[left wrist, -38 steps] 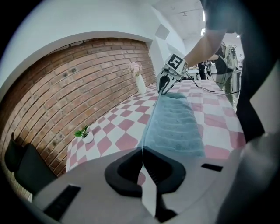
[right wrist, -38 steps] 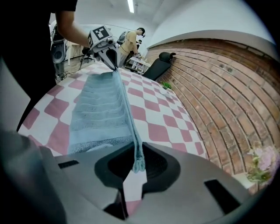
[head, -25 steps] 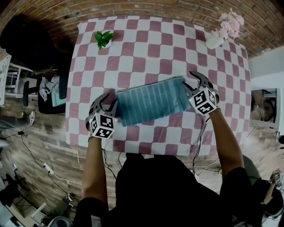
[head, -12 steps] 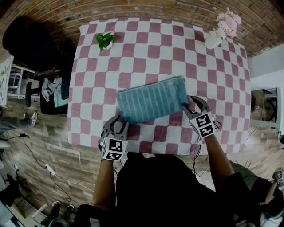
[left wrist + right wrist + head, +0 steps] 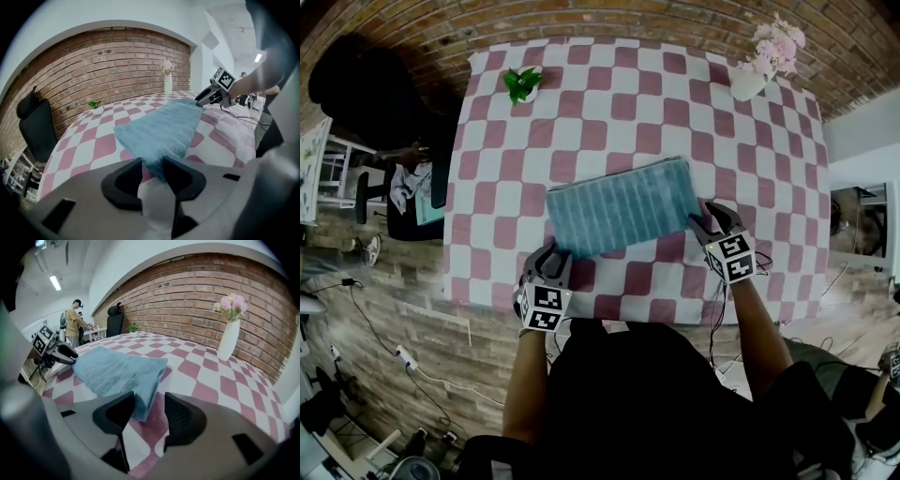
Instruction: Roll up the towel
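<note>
Potted plant (image 5: 521, 83), flower vase (image 5: 750, 86), checkered tablecloth (image 5: 609, 112)

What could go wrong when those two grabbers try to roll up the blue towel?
1. Both pairs of jaws, just closing a little, stand open at the near corners of the towel. The left gripper or right gripper might pinch the checked tablecloth too and drag it along.
2. The towel looks folded in layers, so a grip could catch only the top one, and the roll may come out lopsided.

Bare tablecloth (image 5: 609, 103) rings the towel (image 5: 622, 206); plant (image 5: 521, 83), vase (image 5: 751, 86) at far corners
</note>
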Tool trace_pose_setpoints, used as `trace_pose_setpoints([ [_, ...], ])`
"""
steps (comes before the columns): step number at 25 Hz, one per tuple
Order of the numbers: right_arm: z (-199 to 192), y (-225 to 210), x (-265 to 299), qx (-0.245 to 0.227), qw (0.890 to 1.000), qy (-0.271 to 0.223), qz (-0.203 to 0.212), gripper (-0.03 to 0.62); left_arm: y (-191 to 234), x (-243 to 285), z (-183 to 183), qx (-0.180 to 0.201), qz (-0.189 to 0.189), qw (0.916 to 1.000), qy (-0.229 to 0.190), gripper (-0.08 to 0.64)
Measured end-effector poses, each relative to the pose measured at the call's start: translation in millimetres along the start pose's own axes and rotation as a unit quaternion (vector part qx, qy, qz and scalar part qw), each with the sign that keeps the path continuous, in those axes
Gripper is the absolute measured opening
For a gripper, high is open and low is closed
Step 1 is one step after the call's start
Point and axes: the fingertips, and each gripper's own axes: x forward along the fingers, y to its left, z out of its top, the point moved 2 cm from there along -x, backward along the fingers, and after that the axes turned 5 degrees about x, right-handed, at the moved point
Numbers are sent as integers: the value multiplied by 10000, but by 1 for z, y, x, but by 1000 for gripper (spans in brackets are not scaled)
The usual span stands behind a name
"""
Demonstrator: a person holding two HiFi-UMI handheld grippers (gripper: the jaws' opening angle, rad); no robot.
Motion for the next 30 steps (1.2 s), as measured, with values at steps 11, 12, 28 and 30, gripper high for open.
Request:
trace_pose_setpoints([
  [11,5,-1,-12,161,9982,-544,-192,210,-1,-7,2,-44,-2,10000,-70,144],
  [12,14,3,-19,56,9968,-760,-238,212,1,-11,5,-18,22,9999,-133,150],
  [28,51,296,30,-2617,9446,-752,1832,212,71,-13,28,2864,-827,9542,-252,179],
  [30,56,315,48,-2647,9473,-621,1697,212,75,-5,27,3371,-1059,9352,-219,187],
])
